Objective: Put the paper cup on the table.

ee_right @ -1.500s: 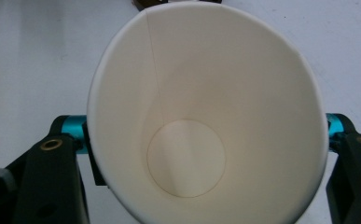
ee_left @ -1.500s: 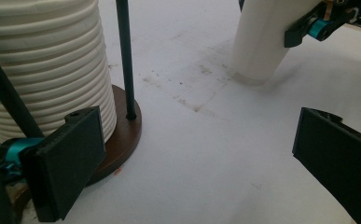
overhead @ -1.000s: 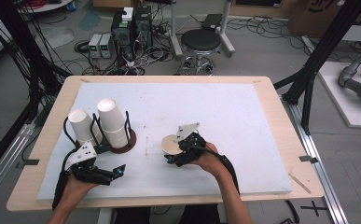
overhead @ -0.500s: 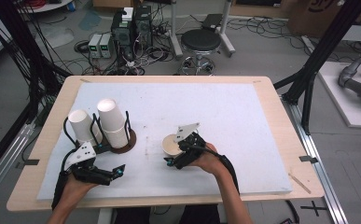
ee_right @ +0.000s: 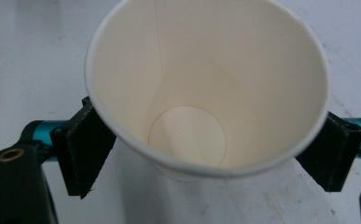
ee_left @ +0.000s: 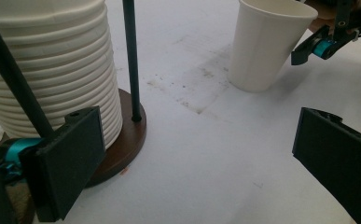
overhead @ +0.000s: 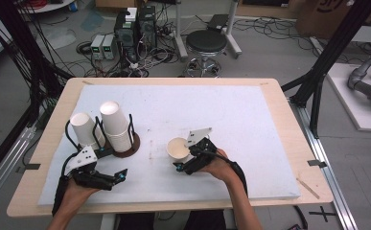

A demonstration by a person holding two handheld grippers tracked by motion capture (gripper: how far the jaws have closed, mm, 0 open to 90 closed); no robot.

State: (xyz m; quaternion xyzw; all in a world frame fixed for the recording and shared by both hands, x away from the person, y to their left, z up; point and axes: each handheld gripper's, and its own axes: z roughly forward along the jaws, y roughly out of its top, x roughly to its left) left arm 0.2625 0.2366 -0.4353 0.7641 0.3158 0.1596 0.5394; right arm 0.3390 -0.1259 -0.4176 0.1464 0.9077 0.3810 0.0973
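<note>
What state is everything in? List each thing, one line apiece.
Cup: upright, empty, set down.
Cup stack: upside down, nested in the rack.
Left tool: open, holding nothing.
Right tool: jaws just opened, cup between them.

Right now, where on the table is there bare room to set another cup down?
The white mat lies bare right of the cup and behind it. The left side is crowded by the cup stacks on their holder.
</note>
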